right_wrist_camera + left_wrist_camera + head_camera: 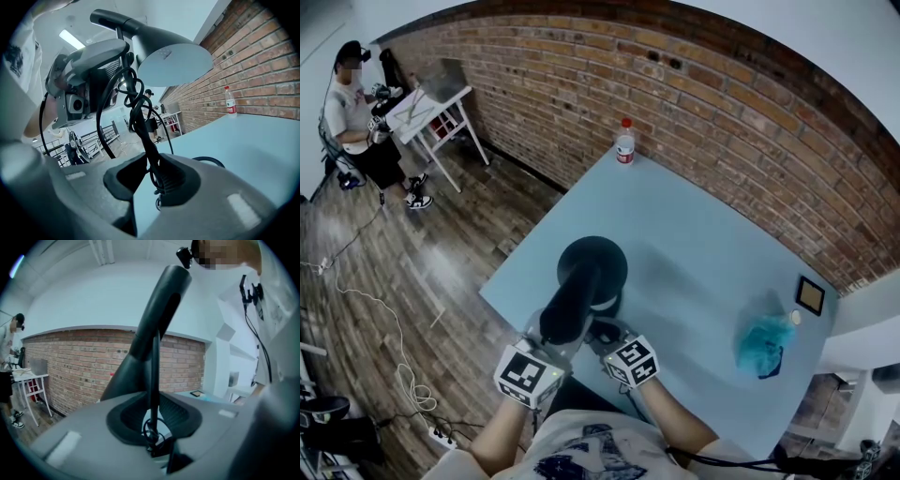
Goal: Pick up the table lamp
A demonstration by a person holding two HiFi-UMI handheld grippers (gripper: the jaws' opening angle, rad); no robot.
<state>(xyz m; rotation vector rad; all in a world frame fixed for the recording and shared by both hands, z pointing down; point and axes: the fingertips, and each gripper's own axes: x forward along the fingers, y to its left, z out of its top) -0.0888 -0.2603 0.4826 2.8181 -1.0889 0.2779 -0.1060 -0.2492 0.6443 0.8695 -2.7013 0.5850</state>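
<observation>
The black table lamp [592, 262] stands at the near edge of the light-blue table [703, 234], its round shade seen from above. Both grippers hold it from my side. My left gripper [570, 326] has its jaws closed on the lamp's thin stem [153, 380], which runs straight up between the pads to the thick neck [159, 310]. My right gripper [602, 332] is shut on the same stem, where the black cord [140, 117] is wound around it. The shade [173, 61] hangs above the right gripper [152, 180]. The left gripper [154, 427] hides the lamp's foot.
A water bottle [624, 142] stands at the table's far corner by the brick wall [741, 122]. A blue cloth [762, 345] and a small framed square [810, 295] lie at the right. A seated person [356, 112] and a white table [431, 103] are far left. Cables [384, 319] cross the floor.
</observation>
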